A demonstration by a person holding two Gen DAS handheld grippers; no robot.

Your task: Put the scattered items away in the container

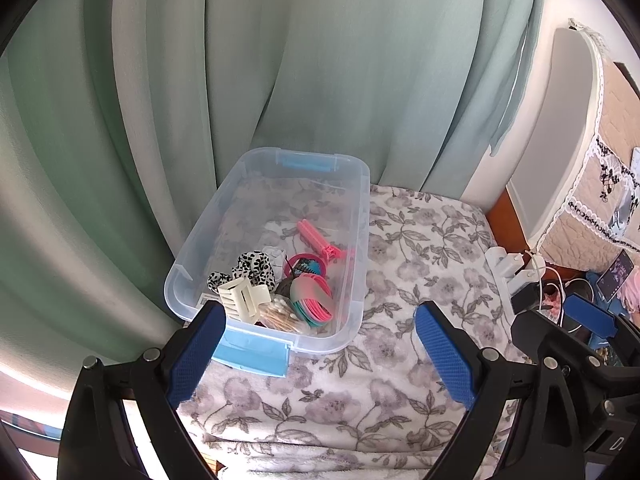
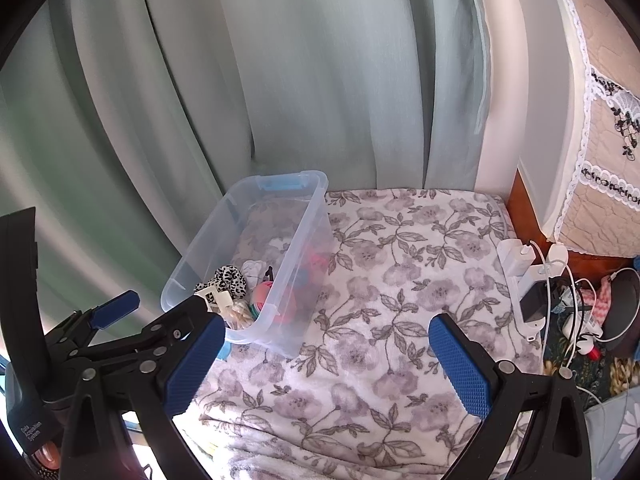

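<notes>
Soft, even daylight fills both fisheye views, glowing through the pale green curtain (image 1: 304,80). Shadows are faint. Straight lines bow outward, and black vignette rims the corners. The centre is sharp; edges are slightly smeared.

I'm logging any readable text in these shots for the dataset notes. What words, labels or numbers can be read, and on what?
"Data Acquisition System": white print on the black handle of the left gripper, seen at the lower left of the right wrist view; small, partly guessed.
"D": start of a cut-off white word on the right gripper body.
Black-and-white tag in the container: a code pattern, no readable words.
</notes>
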